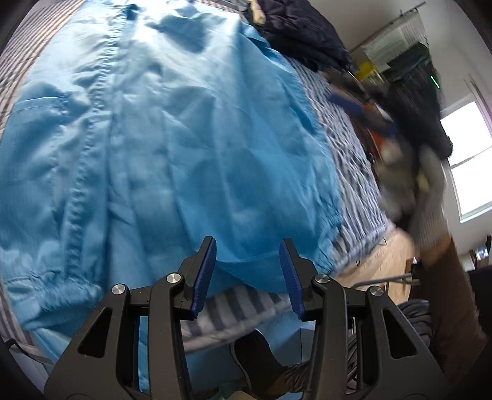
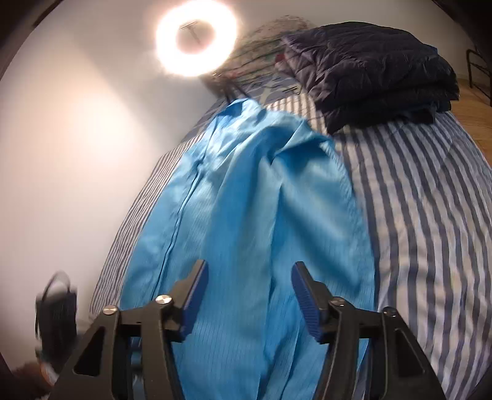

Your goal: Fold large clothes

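A large light-blue garment lies spread over a blue-and-white striped bed cover. In the left wrist view my left gripper hovers above the garment's near hem, its blue pads apart with nothing pressed between them. The right wrist view shows the same blue garment running lengthwise up the striped bed cover, folded into a long strip. My right gripper is open above the near part of it, and no cloth is caught between its pads.
A folded dark navy quilted jacket sits at the far end of the bed, also seen as the dark jacket. A ring light glows against the white wall. Wooden floor and a blurred person's dark clothing lie to the right.
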{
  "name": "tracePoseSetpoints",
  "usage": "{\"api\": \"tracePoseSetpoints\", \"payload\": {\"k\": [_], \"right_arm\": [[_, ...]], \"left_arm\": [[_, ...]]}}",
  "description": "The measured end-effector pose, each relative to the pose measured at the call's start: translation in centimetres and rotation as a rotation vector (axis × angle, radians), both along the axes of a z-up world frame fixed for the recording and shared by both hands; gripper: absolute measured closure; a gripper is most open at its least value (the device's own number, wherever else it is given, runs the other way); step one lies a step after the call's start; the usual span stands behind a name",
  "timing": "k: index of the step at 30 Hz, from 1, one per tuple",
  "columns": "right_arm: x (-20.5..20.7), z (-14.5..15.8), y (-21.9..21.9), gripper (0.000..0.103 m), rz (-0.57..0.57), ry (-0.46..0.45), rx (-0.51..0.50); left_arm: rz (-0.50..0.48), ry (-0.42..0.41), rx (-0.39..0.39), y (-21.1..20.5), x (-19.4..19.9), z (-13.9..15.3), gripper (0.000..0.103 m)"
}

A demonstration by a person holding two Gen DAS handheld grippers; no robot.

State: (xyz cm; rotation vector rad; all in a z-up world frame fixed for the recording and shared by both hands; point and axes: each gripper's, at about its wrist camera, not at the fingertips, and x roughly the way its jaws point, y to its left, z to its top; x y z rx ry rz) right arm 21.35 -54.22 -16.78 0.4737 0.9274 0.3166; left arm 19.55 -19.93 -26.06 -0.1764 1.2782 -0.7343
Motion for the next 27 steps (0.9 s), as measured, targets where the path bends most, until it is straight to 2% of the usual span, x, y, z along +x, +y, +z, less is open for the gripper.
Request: {"api": "tracePoseSetpoints", "payload": {"k": [2,5,8,10,13,16,18,19,20,21,22,26,27], "right_arm": [[2.3,0.0,-0.9,0.042,-0.029,0.002,0.020],[5.3,-0.5,-2.3,0.042,-0.075,0.009,0.070],[8.6,-1.9,-2.7,0.042,-0.116,0.036,0.099],[10.4,-2.9,-2.8,0.042,-0.134,0.045,0.121],[13.3,-4.3,-2.7,0.042,-0.152,0.062,0.168],[15.8,-5.4,-2.2,0.042,-0.157,0.092,0.150],[17.2,-6.0,-1.9,0.054,-0.154,0.108,0.124],[17.9,-6.2,-1.8,0.069,-0.139,0.115,0.119],[18.5,-6.3,-1.7,0.086,-0.132,0.118,0.108],[18.8,-6.2,-1.7,0.093,-0.130,0.117,0.084],[19.3,-5.7,-1.7,0.102,-0.129,0.104,0.029],[20.6,-2.2,-2.3,0.103,-0.169,0.025,-0.220],[20.9,-1.7,-2.6,0.103,-0.181,0.017,-0.242]], "left_arm": [[-0.015,0.001,-0.001,-0.5,-0.6,-0.1,0.048],[-0.047,-0.009,0.027,-1.2,-1.2,-0.3,0.048],[-0.059,-0.035,0.089,-2.0,-1.1,-0.8,0.049],[-0.060,-0.015,0.088,-2.1,-0.8,-1.4,0.049],[-0.070,0.018,0.080,-2.1,-0.7,-2.2,0.057],[-0.107,0.016,0.103,-3.1,-1.0,-2.8,0.069],[-0.133,0.006,0.127,-3.4,-1.1,-3.2,0.079],[-0.142,0.007,0.129,-3.6,-1.2,-3.5,0.082],[-0.153,0.016,0.128,-3.6,-1.3,-3.6,0.091],[-0.159,0.024,0.127,-3.5,-1.4,-3.6,0.096],[-0.164,0.035,0.122,-3.4,-1.5,-3.7,0.096],[-0.194,0.096,0.081,-3.6,-2.2,-4.2,0.099],[-0.203,0.101,0.079,-3.8,-2.5,-4.3,0.099]]}}
